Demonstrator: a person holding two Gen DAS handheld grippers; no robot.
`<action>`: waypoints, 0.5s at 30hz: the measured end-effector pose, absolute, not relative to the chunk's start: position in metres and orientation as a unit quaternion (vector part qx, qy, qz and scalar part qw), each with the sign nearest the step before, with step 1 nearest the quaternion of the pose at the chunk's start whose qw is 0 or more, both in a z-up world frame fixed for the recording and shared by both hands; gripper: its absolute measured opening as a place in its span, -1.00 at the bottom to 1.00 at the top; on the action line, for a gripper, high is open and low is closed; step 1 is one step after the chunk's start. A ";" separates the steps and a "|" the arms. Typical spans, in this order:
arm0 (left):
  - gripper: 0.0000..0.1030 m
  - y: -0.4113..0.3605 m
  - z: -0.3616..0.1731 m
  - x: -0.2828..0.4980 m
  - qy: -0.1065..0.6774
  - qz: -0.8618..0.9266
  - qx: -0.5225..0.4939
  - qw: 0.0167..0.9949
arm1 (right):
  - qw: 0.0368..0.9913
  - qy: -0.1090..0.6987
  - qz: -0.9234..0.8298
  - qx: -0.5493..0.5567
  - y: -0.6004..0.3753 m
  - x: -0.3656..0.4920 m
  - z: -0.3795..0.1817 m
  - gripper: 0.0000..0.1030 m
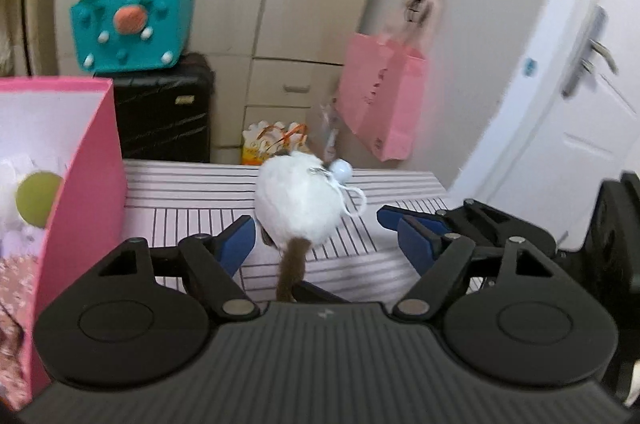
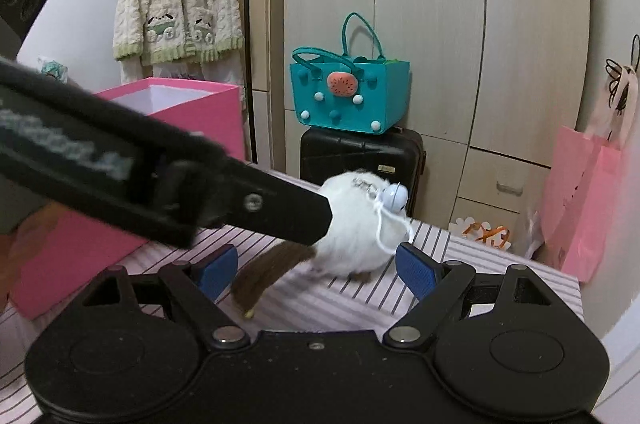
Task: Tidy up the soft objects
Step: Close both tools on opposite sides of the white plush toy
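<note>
Two grippers flanked one white plush toy (image 1: 298, 205) on the striped cloth (image 1: 192, 199). Our left gripper (image 1: 324, 228) gaped wide, our right gripper (image 2: 316, 270) likewise (both holding nothing). Pink box (image 1: 88, 159) at nine o'clock. We judged it light and squashy; grasp the body.

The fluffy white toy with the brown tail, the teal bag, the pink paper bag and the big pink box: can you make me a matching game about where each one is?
Things:
1. fluffy white plush toy with a brown tail
2. teal felt tote bag
3. pale pink paper shopping bag
4. bright pink cardboard box

Places:
A. on top of the black suitcase
B. hanging on the white door
C. standing open on the striped surface, left side
D. lying on the striped surface, in the middle

Pairs: 1-D, 2-A, 3-B, 4-C
</note>
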State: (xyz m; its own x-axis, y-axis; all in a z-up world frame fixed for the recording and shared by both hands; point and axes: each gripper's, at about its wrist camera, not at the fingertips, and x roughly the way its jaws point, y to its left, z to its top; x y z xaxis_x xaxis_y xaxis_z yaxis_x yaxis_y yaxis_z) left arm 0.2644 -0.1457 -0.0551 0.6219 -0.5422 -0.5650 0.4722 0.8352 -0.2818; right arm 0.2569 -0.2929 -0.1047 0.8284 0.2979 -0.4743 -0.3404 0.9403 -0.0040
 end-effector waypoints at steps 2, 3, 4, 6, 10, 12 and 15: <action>0.45 -0.150 -0.058 0.273 0.336 -0.261 -0.069 0.902 | 0.955 0.242 0.165 -0.037 -0.296 0.268 -0.106 0.73; 0.43 -0.152 -0.060 0.276 0.334 -0.254 -0.073 0.905 | 0.955 0.245 0.166 -0.034 -0.297 0.274 -0.108 0.73; 0.40 -0.154 -0.061 0.280 0.332 -0.247 -0.079 0.907 | 0.954 0.247 0.167 -0.031 -0.299 0.279 -0.109 0.73; 0.35 -0.158 -0.066 0.287 0.337 -0.232 -0.089 0.908 | 0.953 0.252 0.169 -0.027 -0.301 0.289 -0.111 0.73; 0.28 -0.165 -0.078 0.298 0.361 -0.222 -0.110 0.899 | 0.951 0.251 0.181 -0.015 -0.305 0.300 -0.115 0.73; 0.23 -0.168 -0.083 0.304 0.366 -0.213 -0.116 0.898 | 0.950 0.256 0.181 -0.002 -0.309 0.306 -0.117 0.73; 0.18 -0.169 -0.085 0.307 0.364 -0.204 -0.120 0.901 | 0.947 0.270 0.174 0.010 -0.313 0.317 -0.121 0.74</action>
